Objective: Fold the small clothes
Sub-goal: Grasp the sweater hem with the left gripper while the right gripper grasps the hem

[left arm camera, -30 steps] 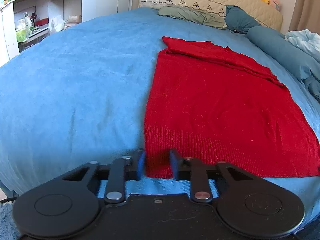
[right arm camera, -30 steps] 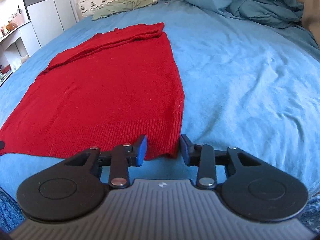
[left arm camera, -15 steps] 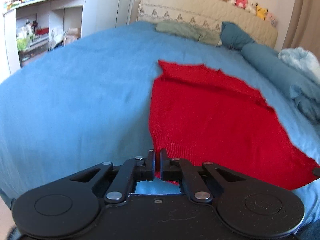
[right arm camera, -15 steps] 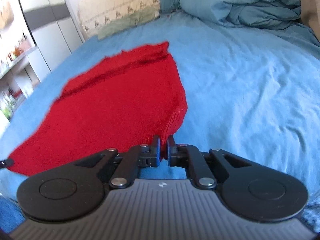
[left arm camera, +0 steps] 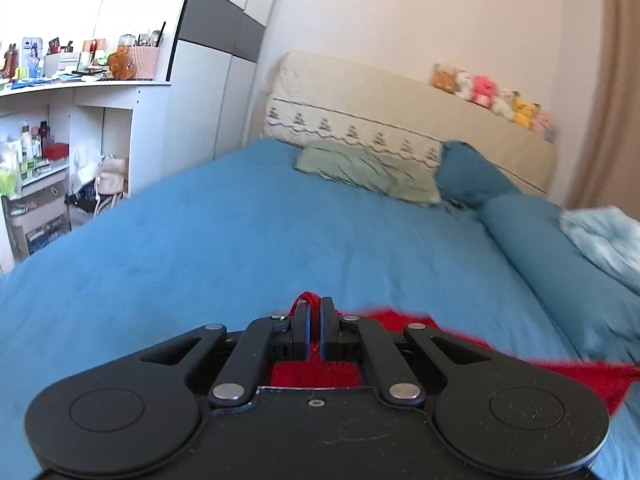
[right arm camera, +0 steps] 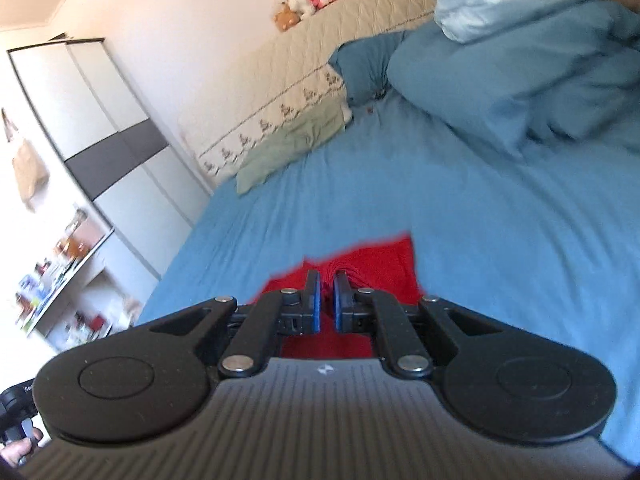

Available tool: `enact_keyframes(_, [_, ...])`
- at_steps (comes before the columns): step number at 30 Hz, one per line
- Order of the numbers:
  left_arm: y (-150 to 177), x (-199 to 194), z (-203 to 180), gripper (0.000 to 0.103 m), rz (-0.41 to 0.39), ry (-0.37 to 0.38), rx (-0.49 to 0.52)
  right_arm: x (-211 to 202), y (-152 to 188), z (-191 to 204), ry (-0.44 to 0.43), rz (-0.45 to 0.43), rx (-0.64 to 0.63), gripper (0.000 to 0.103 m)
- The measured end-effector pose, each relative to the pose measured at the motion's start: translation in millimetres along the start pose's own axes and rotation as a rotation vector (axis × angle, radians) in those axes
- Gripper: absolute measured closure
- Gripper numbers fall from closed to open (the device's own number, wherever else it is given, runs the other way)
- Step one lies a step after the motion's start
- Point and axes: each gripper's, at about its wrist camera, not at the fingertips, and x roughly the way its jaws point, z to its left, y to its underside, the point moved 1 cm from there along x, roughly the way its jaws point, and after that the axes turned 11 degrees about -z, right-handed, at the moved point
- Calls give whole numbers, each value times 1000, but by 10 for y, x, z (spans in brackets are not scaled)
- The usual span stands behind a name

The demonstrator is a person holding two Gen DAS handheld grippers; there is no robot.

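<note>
A red knitted garment (left arm camera: 576, 376) hangs from both grippers above the blue bed (left arm camera: 224, 248). My left gripper (left arm camera: 316, 306) is shut on one hem corner, and a bunch of red knit pokes out between its tips. My right gripper (right arm camera: 327, 280) is shut on the other hem corner of the red garment (right arm camera: 372, 264). Most of the cloth is hidden below the gripper bodies. In the right wrist view a strip of it still lies on the sheet ahead of the fingers.
Pillows (left arm camera: 368, 172) and a beige headboard (left arm camera: 400, 120) with plush toys (left arm camera: 484, 88) close the far end of the bed. A bundled blue duvet (right arm camera: 532, 80) fills the right side. White shelves (left arm camera: 60, 140) and a wardrobe (right arm camera: 100, 132) stand to the left.
Both grippers closed on the hem corners of the flat red garment, then rose and moved forward over the bed, lifting the hem with them. The right wrist view has rolled.
</note>
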Motion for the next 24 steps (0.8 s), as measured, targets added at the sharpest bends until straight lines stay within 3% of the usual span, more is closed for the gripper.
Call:
enact_keyframes(4, [79, 1122, -97, 99, 53, -81, -53, 1221, -125, -6, 64, 36, -7, 81])
enact_keyframes(8, [615, 2033, -8, 99, 145, -152, -97, 2314, 184, -192, 140, 132, 15, 81])
enact_keyframes(10, [818, 2309, 24, 99, 178, -166, -72, 2637, 364, -298, 181, 164, 3, 82])
enact_keyframes(12, [908, 2463, -18, 99, 155, -158, -28, 2822, 465, -376, 193, 160, -25, 82])
enact_keyframes(17, [847, 2711, -84, 96, 141, -168, 35, 3070, 472, -498, 148, 127, -34, 81])
enact_keyframes(19, [838, 2742, -84, 85, 154, -174, 36, 3135, 490, -510, 133, 154, -46, 76])
enact_keyframes(20, [812, 2680, -73, 59, 142, -174, 34, 3086, 497, -497, 132, 144, -60, 64])
enact_keyframes(21, [779, 2557, -66, 28, 111, -161, 43, 3005, 491, -467, 122, 124, -83, 32])
enact_keyframes(23, [721, 2324, -119, 11, 33, -148, 87, 2740, 464, -390, 97, 47, -145, 0])
enact_keyframes(24, [712, 2181, -128, 10, 8, -130, 108, 2592, 461, -340, 51, 20, -164, 1])
